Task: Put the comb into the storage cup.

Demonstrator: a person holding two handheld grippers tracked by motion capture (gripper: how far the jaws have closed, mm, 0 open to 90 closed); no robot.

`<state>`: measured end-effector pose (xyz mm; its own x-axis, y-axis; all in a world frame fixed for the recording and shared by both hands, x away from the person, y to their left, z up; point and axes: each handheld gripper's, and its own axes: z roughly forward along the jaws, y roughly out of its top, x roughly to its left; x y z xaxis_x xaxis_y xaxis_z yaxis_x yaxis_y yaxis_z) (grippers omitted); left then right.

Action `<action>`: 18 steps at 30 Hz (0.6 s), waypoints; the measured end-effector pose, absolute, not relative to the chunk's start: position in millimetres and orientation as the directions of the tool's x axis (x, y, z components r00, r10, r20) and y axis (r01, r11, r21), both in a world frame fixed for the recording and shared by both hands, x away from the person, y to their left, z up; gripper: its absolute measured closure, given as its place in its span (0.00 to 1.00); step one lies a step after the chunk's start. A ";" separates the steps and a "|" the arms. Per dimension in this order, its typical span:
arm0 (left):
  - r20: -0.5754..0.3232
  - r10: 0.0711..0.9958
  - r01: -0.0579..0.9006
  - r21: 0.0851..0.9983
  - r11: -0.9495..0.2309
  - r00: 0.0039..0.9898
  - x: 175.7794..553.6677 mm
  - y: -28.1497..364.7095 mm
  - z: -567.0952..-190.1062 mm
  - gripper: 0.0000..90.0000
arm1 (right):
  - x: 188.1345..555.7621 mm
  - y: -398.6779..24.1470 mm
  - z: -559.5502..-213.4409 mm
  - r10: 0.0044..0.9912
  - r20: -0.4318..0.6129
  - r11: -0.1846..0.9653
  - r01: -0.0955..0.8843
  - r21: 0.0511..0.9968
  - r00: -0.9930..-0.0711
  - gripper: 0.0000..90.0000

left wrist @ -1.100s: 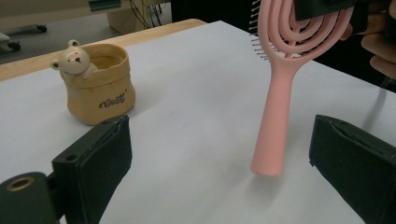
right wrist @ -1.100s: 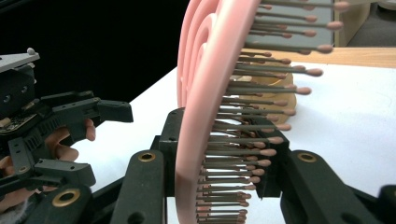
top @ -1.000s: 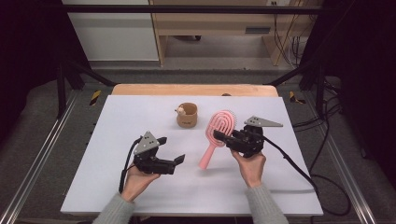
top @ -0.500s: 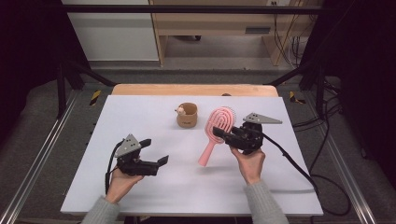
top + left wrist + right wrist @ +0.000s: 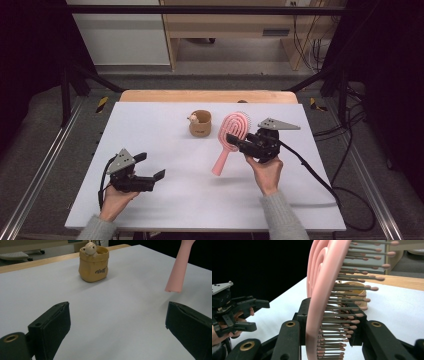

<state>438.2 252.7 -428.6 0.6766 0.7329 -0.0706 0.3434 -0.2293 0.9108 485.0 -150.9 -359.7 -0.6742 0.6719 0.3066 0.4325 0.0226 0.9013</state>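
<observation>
A pink hairbrush hangs tilted above the white table, bristle head up and handle end low. My right gripper is shut on it just below the head. In the right gripper view the pads clamp the brush from back and bristle side, gripper. My left gripper stands open near the front left, nothing between its jaws. The left gripper view has the gripper low over bare table, with the handle tip ahead on the right.
A small tan cup with a little figure on its rim stands at the table's middle back, also the cup ahead of the left jaws. A wooden strip borders the far edge. Black frame rails flank the table.
My left gripper has moved left and toward the front edge, sinking a little, still open. The right gripper and the brush have stayed put.
</observation>
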 end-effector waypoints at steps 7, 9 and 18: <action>-0.064 0.740 0.334 0.916 -0.223 0.670 434.3 266.9 -435.3 0.07 | 487.3 -146.4 -356.6 0.676 0.292 0.033 0.424 0.905 -0.676 0.70; -0.056 0.748 0.337 0.913 -0.230 0.662 433.4 269.8 -436.9 0.07 | 487.8 -144.9 -355.5 0.676 0.290 0.035 0.423 0.905 -0.678 0.70; -0.071 0.757 0.356 0.908 -0.220 0.649 432.0 280.3 -444.3 0.07 | 491.4 -140.7 -351.0 0.680 0.281 0.035 0.413 0.910 -0.678 0.70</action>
